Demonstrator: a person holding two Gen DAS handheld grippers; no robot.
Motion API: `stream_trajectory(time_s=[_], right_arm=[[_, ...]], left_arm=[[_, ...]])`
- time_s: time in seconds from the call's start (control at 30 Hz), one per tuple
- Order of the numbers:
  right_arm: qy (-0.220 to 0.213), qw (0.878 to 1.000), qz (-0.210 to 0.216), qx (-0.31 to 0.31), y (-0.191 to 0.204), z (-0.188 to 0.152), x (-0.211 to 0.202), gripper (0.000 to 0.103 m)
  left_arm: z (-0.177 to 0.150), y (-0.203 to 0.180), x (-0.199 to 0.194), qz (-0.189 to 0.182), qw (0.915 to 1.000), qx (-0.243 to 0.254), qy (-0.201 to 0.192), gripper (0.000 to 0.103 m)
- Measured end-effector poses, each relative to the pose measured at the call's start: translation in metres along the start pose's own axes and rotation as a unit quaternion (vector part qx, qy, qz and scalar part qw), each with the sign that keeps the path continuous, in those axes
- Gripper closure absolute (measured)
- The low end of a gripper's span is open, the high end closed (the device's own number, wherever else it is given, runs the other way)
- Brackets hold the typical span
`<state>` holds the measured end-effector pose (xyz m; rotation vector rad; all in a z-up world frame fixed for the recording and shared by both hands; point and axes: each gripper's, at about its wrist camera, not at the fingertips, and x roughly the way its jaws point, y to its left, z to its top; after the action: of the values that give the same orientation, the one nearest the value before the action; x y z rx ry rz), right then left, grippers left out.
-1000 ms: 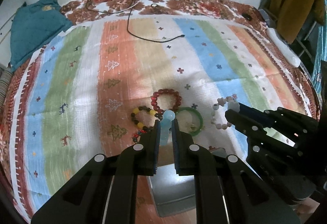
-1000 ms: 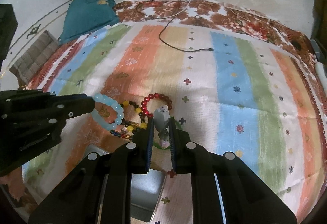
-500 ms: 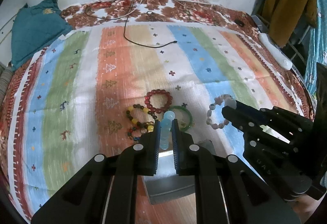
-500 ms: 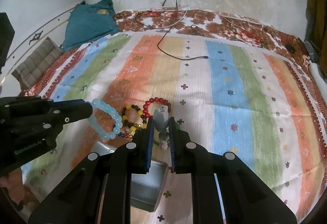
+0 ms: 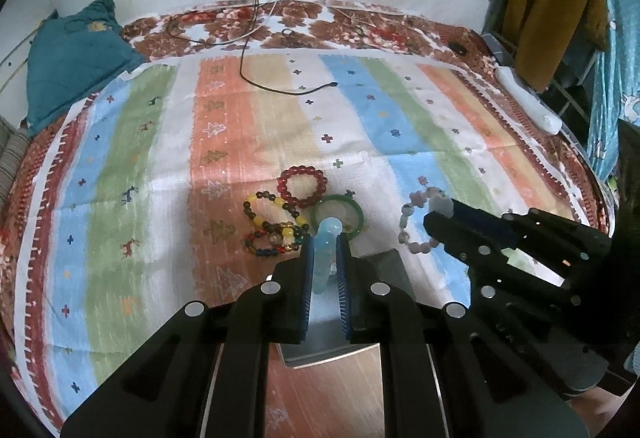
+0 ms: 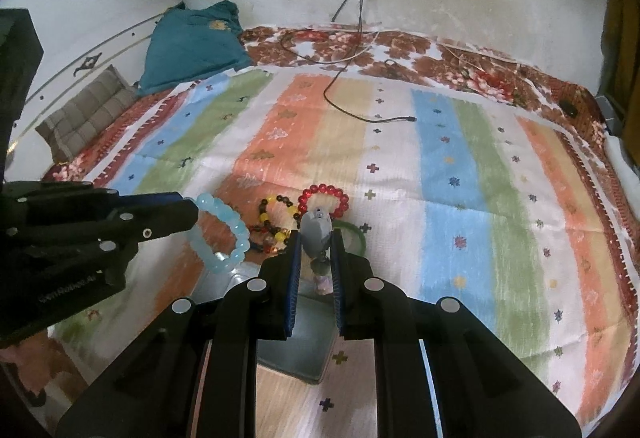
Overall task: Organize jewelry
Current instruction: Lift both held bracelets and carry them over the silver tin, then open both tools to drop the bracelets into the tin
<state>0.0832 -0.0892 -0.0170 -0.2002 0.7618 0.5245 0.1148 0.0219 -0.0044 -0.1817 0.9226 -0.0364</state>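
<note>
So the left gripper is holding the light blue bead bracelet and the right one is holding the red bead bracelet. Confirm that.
Half right. The left gripper does hold the light blue bead bracelet. The right gripper is shut on the pale pink and white bead bracelet, not the red one. The left wrist view shows the red bead bracelet lying on the striped cloth.

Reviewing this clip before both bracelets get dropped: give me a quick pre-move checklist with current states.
1. Left gripper shut on the light blue bracelet: ok.
2. Right gripper shut on the pale pink bracelet: ok.
3. Both bracelets lifted off the striped cloth: ok, each hangs from its jaws.
4. Metal box open below the grippers: ok.
5. Bracelets directly over the box: cannot tell.
6. Red bracelet, green bangle and mixed bead bracelets waiting on the cloth: ok.
</note>
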Motion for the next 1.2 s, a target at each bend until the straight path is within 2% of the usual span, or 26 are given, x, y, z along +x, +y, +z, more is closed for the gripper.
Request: stream_trajectory(time_s=[0.33,0.53,0.57,0.67,0.73,0.8,0.87,1.0,1.07,1.2], right_arm=[[0.014,1.000,0.023,-0.005,0.011,-0.015,-0.007,0.088],[0.030,0.999,0.029,-0.002,0.013,-0.019,-0.003,0.087],[0.033,0.999,0.027,-0.002,0.012,-0.019,-0.003,0.086],[0.041,0.999,0.016,0.009,0.005,-0.019,0.000,0.070],[0.047,0.999,0.011,0.018,-0.001,-0.019,0.003,0.069],[0.051,0.998,0.008,0.026,-0.005,-0.019,0.004,0.069],[0.055,0.998,0.004,0.037,-0.012,-0.019,0.006,0.069],[0.061,0.997,-0.001,0.052,-0.021,-0.016,0.009,0.062],[0.065,0.996,-0.003,0.055,-0.024,-0.014,0.013,0.060],[0.074,0.996,-0.008,0.058,-0.028,-0.009,0.024,0.055]], left_arm=[[-0.015,-0.002,-0.013,0.002,0.9999,0.002,-0.011,0.092],[-0.023,-0.004,-0.009,0.007,1.0000,0.002,0.006,0.092],[-0.024,-0.003,-0.006,0.008,0.9999,-0.001,0.014,0.091],[-0.023,0.003,-0.005,0.017,0.9997,-0.010,0.014,0.091],[-0.022,0.008,-0.004,0.024,0.9994,-0.020,0.016,0.091],[-0.022,0.013,-0.003,0.028,0.9991,-0.027,0.019,0.087],[-0.021,0.017,-0.002,0.032,0.9987,-0.033,0.019,0.080],[-0.019,0.023,0.000,0.032,0.9984,-0.040,0.023,0.070],[-0.018,0.026,0.004,0.032,0.9981,-0.044,0.027,0.060],[-0.012,0.036,0.018,0.041,0.9966,-0.056,0.044,0.057]])
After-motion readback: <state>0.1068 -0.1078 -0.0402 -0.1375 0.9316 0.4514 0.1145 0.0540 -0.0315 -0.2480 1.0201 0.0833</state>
